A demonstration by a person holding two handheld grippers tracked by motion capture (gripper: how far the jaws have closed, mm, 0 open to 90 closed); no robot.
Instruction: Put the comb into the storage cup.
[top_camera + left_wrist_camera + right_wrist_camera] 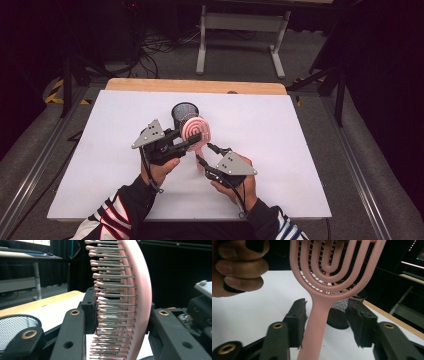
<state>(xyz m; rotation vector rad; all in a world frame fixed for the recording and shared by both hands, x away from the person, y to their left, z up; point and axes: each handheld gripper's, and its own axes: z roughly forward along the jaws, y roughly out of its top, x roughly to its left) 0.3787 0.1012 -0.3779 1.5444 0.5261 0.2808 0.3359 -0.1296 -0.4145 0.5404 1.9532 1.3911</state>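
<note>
Pink plastic vented hairbrush [196, 131] stands clenched at its head in my left gripper [192, 141]; my right gripper [206, 156], released, straddles its handle near a black mesh cup [184, 113].

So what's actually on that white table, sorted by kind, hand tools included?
Pink hairbrush: 1
Black mesh cup: 1
Hand tools: 2, left tool and right tool
Total: 4
</note>
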